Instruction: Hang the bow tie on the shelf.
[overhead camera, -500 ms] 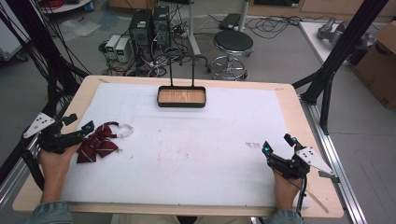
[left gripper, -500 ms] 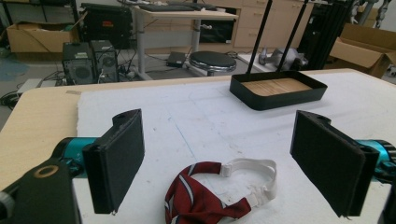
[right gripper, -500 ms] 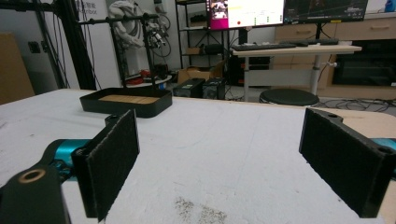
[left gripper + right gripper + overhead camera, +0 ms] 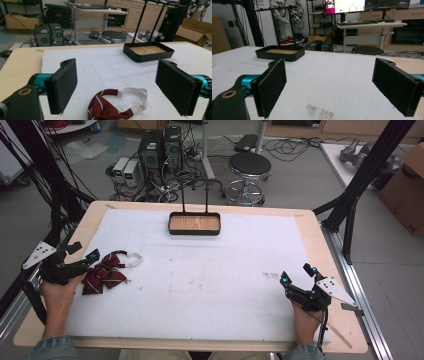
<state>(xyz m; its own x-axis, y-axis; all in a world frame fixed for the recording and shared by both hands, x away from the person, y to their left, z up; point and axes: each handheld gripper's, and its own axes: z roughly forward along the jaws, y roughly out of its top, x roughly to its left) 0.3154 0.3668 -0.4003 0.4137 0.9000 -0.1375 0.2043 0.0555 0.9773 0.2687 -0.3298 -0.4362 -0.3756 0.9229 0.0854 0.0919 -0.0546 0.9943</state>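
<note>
A wooden table (image 4: 320,250) is seen from the high view, most of its top covered by a white mat (image 4: 215,270). At the far middle of the mat a black tray (image 4: 194,224) with a wood-coloured floor is set, two thin black posts rising from its far side.

Near the left edge of the mat a dark red bow tie (image 4: 103,273) with pale stripes is laid, its white strap (image 4: 131,259) looped toward the tray side. The left gripper (image 4: 82,261) is held low at that edge, its jaws spread wide apart and pointed at the bow tie. In the left gripper view the bow tie (image 4: 106,110) is found on the mat between the two black pads and slightly ahead of them, nearer the bottom of the frame; neither pad is seen touching it, and the strap (image 4: 132,96) is curled beyond the cloth.

The right gripper (image 4: 296,276) is held near the right front of the mat, well apart from the bow tie, its jaws likewise spread with nothing between them. A faint grey smudge (image 4: 319,112) is seen on the mat between its pads.
</note>
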